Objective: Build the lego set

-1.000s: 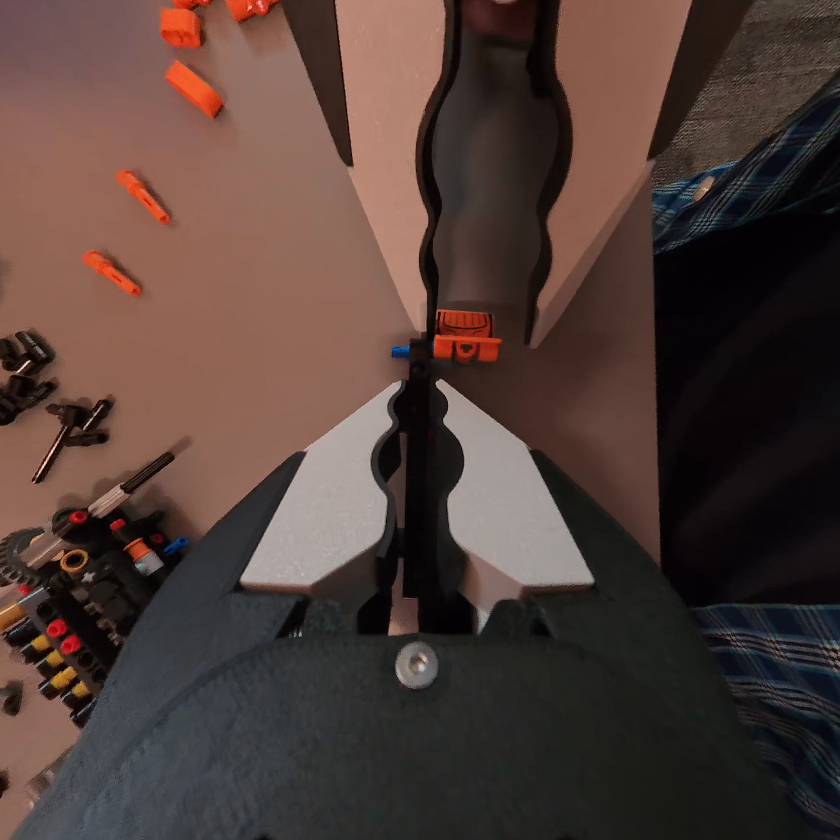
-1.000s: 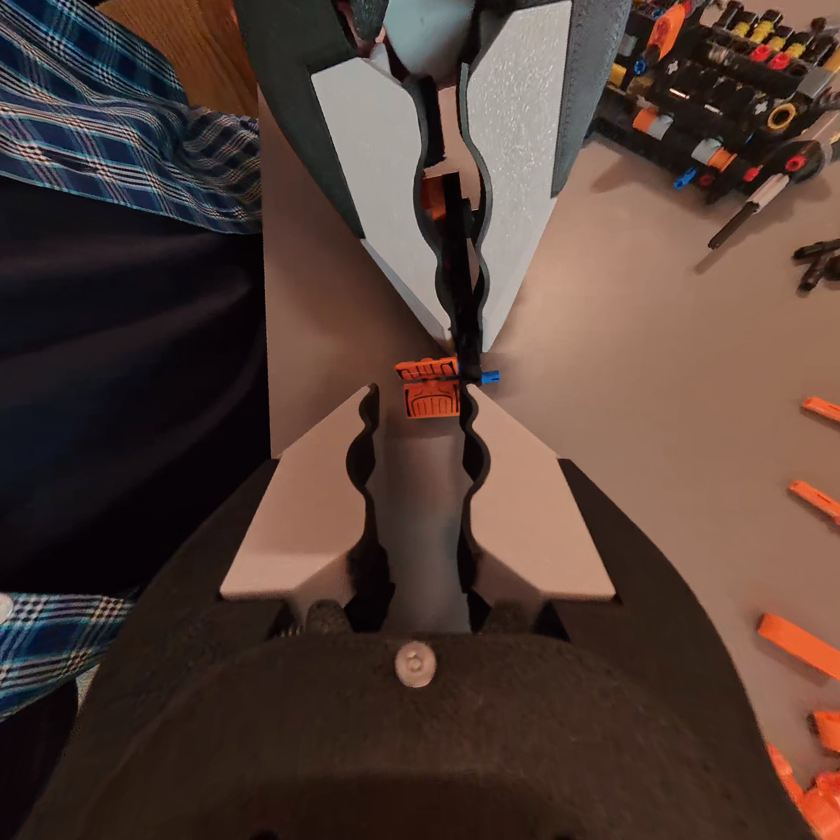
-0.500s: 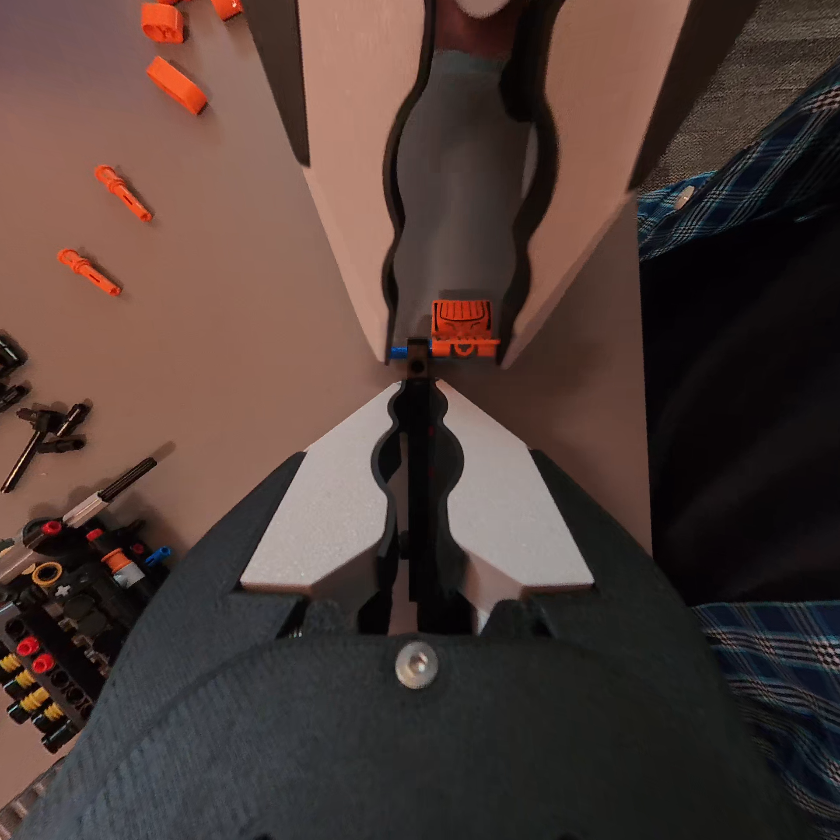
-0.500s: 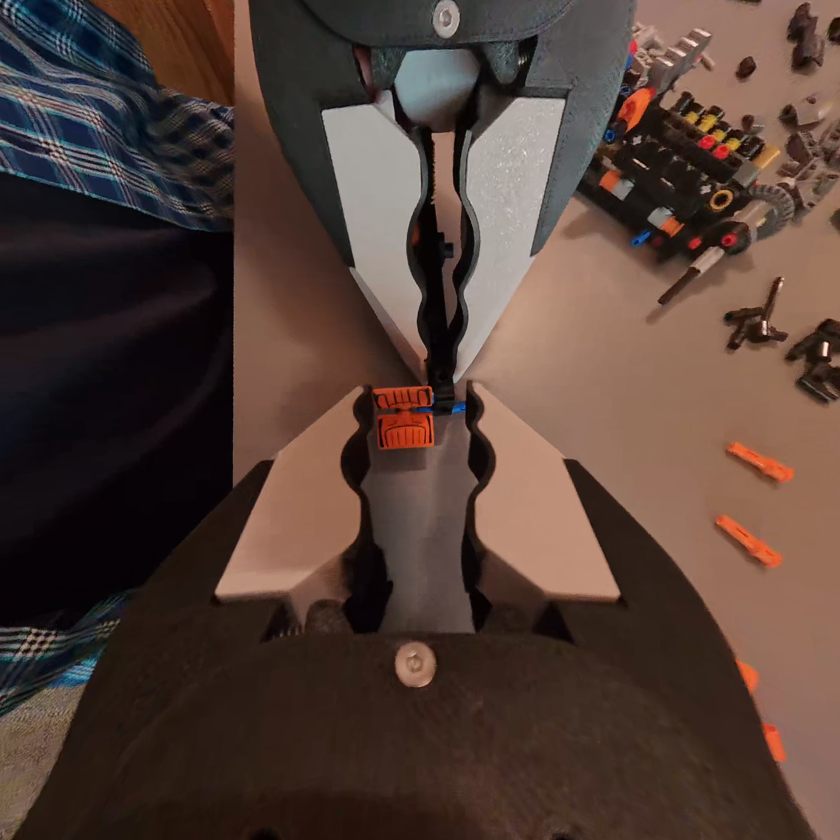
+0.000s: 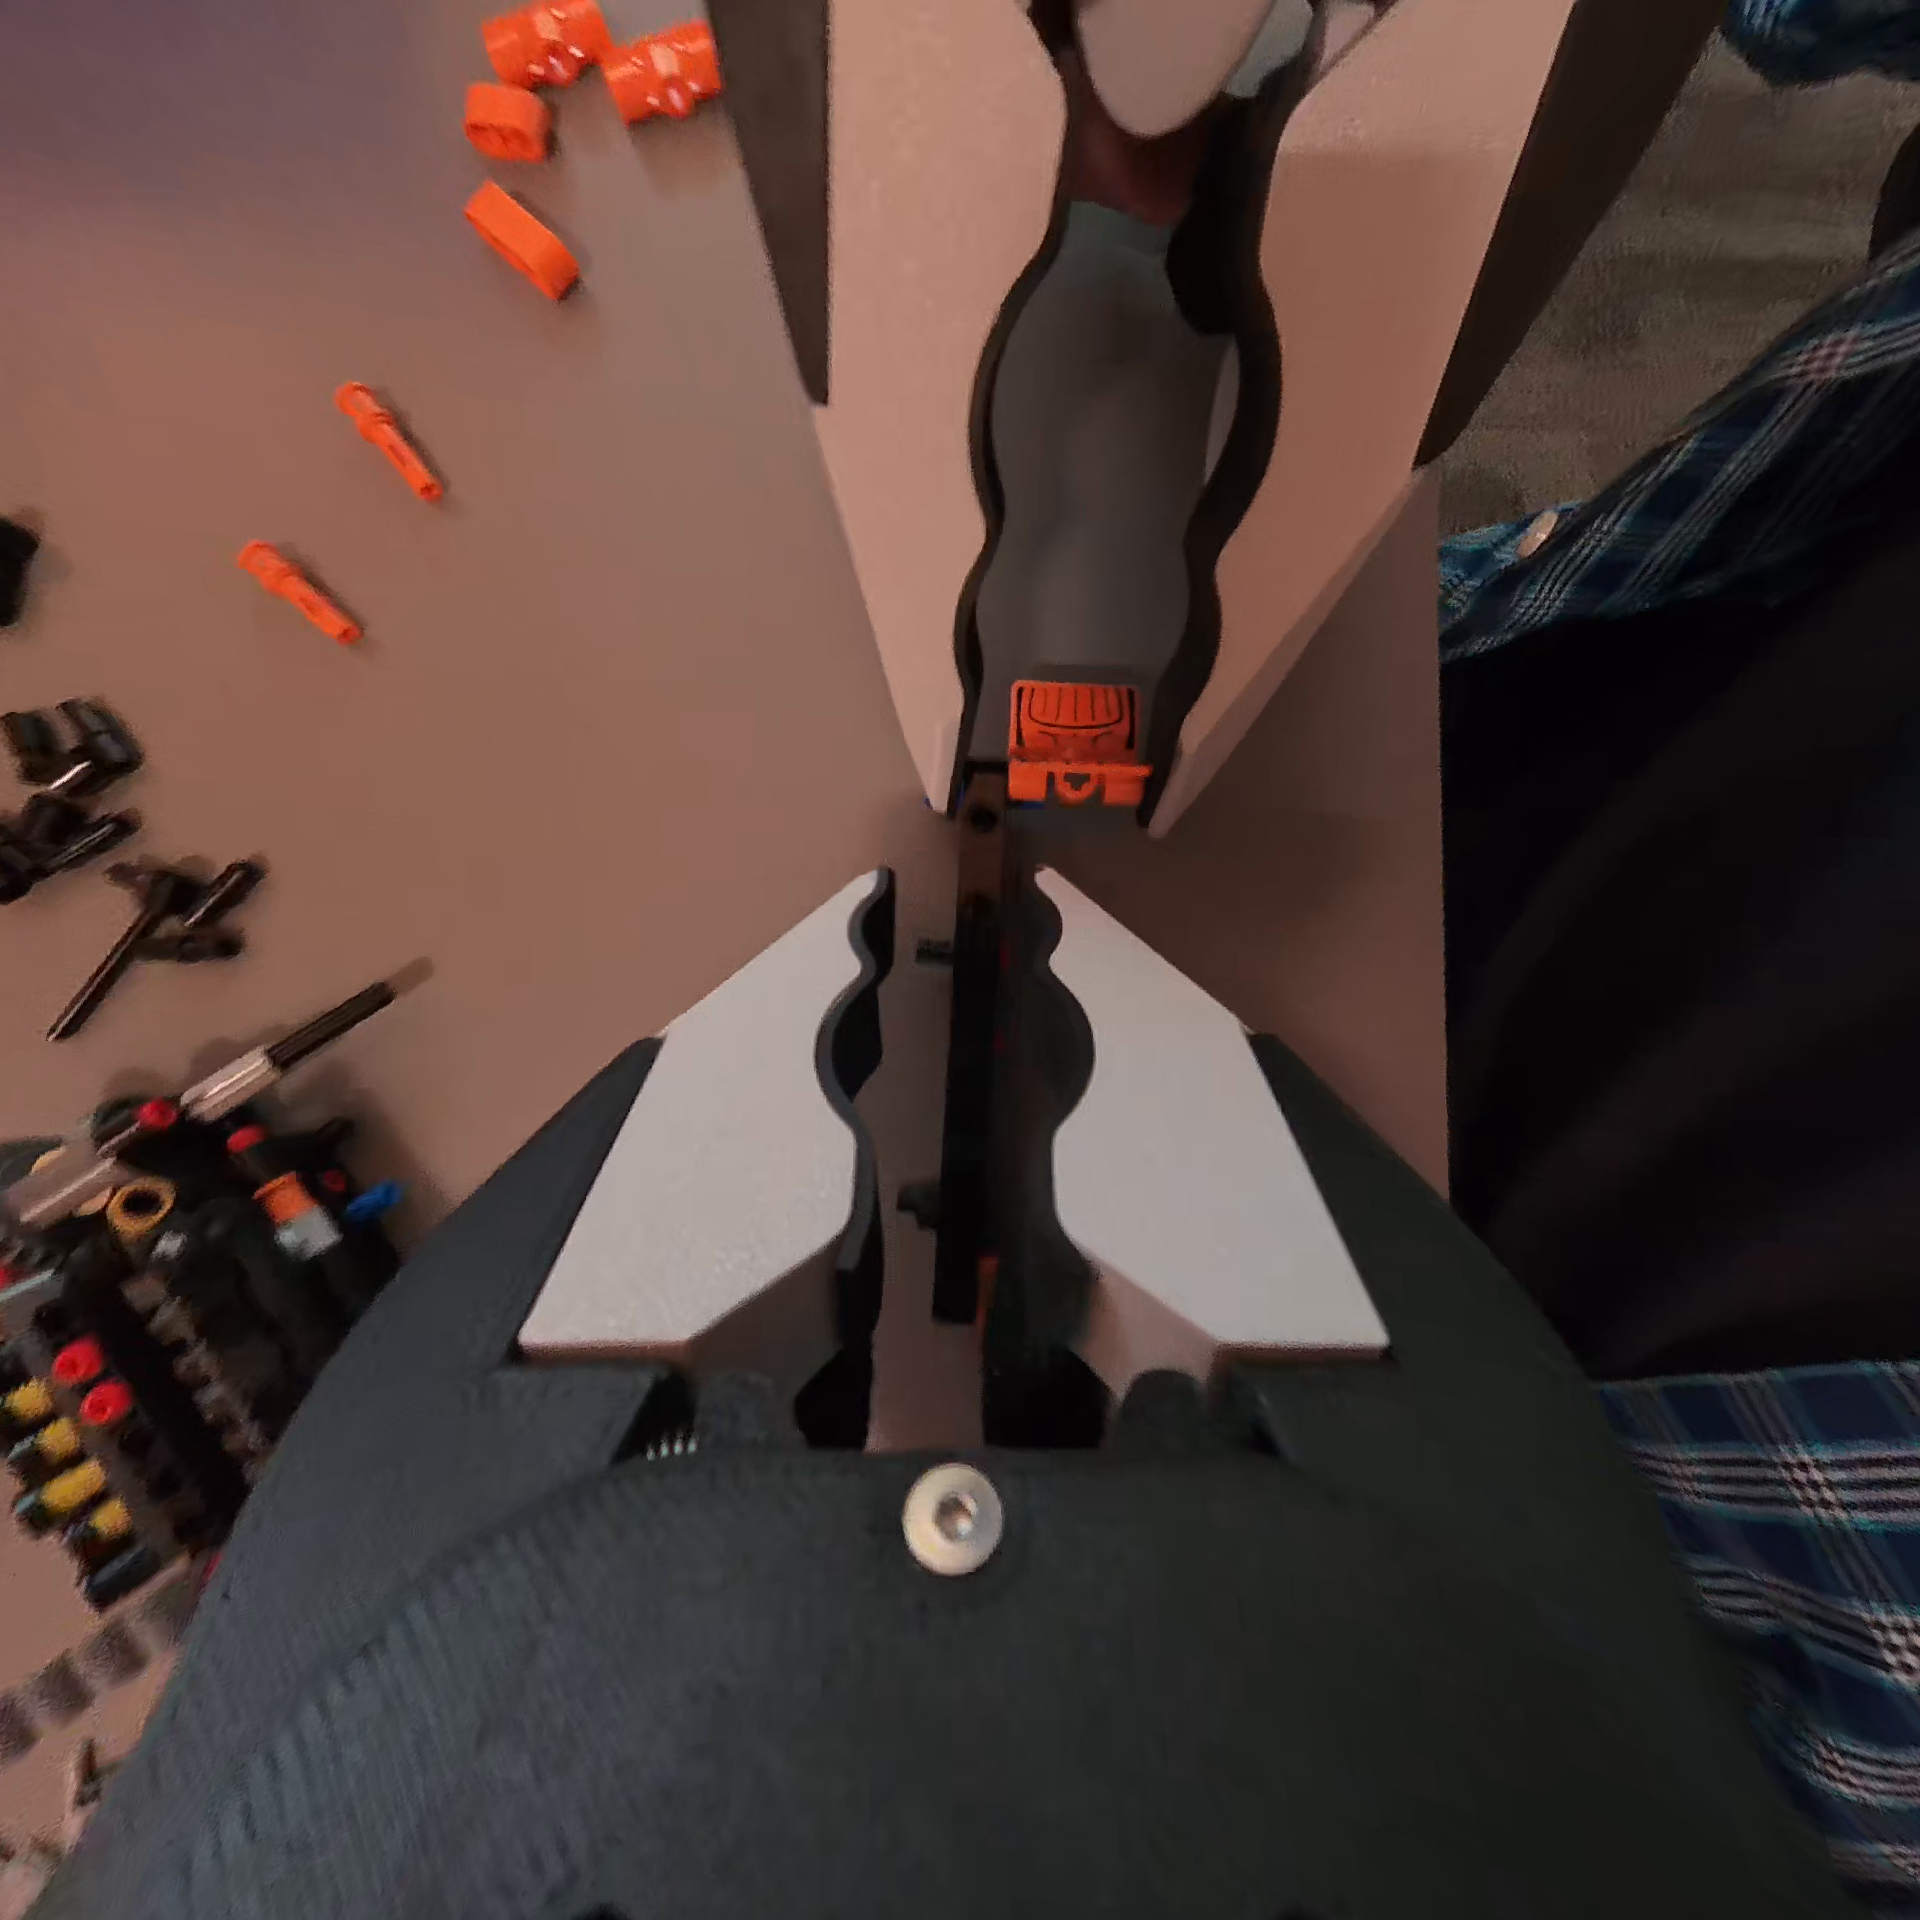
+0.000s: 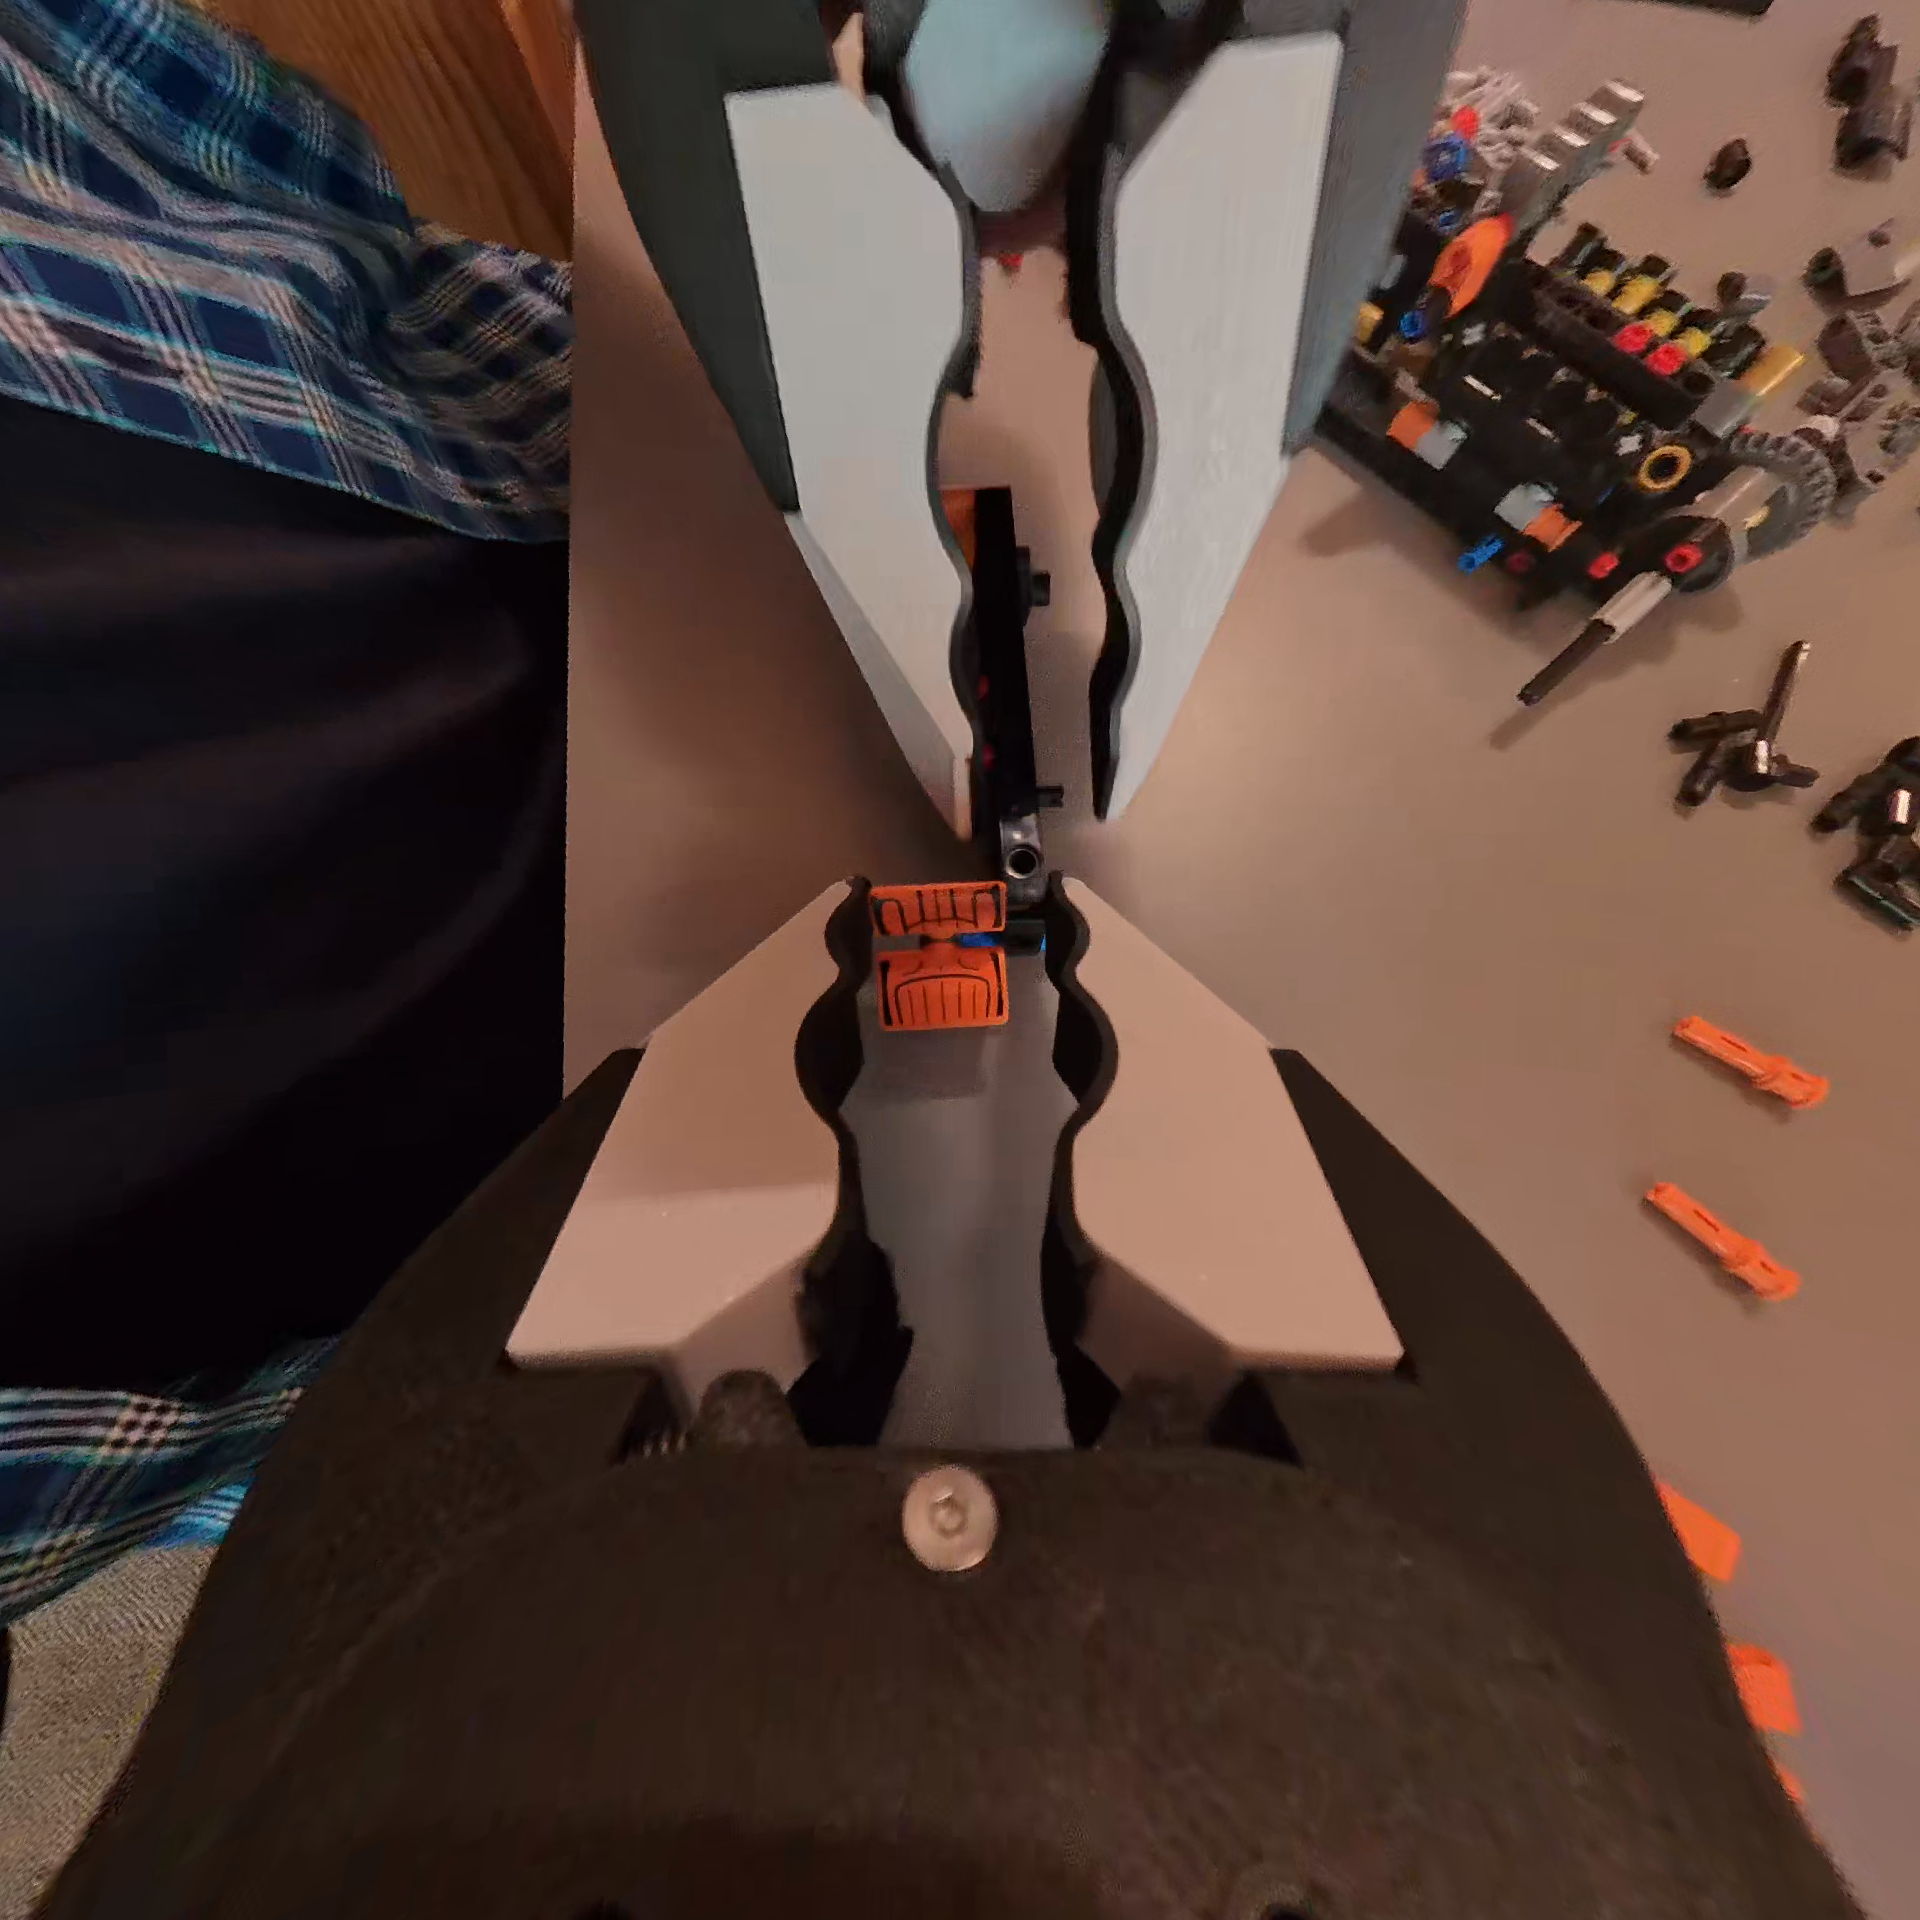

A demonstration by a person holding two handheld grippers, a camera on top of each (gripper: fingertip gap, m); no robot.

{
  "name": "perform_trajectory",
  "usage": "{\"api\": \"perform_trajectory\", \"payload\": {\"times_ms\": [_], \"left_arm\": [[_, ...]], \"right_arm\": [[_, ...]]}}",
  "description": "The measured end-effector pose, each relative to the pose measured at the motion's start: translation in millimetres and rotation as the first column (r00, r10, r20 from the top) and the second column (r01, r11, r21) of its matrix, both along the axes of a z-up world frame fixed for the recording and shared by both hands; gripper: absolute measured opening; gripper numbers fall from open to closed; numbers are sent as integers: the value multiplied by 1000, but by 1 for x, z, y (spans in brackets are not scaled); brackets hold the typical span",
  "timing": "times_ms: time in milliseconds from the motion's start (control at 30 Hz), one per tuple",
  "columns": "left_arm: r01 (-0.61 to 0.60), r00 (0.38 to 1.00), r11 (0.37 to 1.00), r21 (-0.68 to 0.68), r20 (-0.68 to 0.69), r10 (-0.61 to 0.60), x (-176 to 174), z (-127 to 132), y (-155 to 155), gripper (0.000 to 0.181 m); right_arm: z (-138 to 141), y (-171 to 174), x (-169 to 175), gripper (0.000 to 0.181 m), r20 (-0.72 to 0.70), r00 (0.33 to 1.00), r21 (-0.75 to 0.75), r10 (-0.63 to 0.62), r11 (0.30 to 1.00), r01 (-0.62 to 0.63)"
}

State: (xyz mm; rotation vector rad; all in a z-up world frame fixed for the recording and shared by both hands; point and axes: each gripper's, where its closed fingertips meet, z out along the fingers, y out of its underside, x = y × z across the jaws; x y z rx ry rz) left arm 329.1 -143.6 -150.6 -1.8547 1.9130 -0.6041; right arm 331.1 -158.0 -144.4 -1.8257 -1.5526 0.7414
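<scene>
A long black beam (image 5: 975, 1091) carries an orange printed piece (image 5: 1075, 748) at its far end, joined by a blue pin (image 6: 987, 940). My left gripper (image 5: 964, 878) is open, its fingers standing on either side of the beam with a gap on the left. My right gripper (image 6: 956, 894) is shut on the orange piece (image 6: 940, 961) and the beam's end, holding the assembly above the table. In the right wrist view the beam (image 6: 997, 644) runs back between the left gripper's (image 6: 1034, 816) parted fingers. The right gripper (image 5: 1049, 816) faces me in the left wrist view.
A partly built black chassis (image 5: 156, 1299) (image 6: 1558, 416) lies on the grey table. Loose orange pins (image 5: 390, 442) (image 6: 1751, 1075), orange blocks (image 5: 582, 73) and black connectors (image 5: 156, 925) (image 6: 1745, 748) are scattered around. The person's plaid sleeve (image 5: 1662, 416) (image 6: 208, 312) is beyond the table edge. Only a small space, under 4 cm, lies between the two pairs of fingers.
My left gripper has opened off the black beam. My right gripper moved forward over the orange piece and closed on it and the beam's end.
</scene>
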Motion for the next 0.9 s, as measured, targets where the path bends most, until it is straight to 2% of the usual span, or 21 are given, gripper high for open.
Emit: {"api": "perform_trajectory", "payload": {"times_ms": [267,367,433,467,567,733,900], "left_arm": [[-132,979,990,52,161,122,-28,41,7,36],[-151,958,989,-12,244,149,-37,56,5,35],[-174,951,985,-16,258,172,-43,58,7,34],[-181,950,983,-20,253,180,-45,56,7,34],[-198,950,979,-51,237,205,-46,44,3,36],[-245,933,961,-127,237,270,-36,30,-2,49],[-255,913,934,-251,255,318,-22,23,-9,64]], "right_arm": [[14,18,29,30,9,976,-18,-217,976,217],[13,27,46,30,26,929,-32,-369,929,370],[7,35,57,31,60,870,-20,-490,870,492],[4,33,56,31,66,858,-27,-510,858,512],[-5,26,43,49,87,836,-69,-542,834,548],[-4,16,32,56,71,827,-156,-558,813,561],[1,-1,19,66,40,829,-327,-558,776,539]]}}
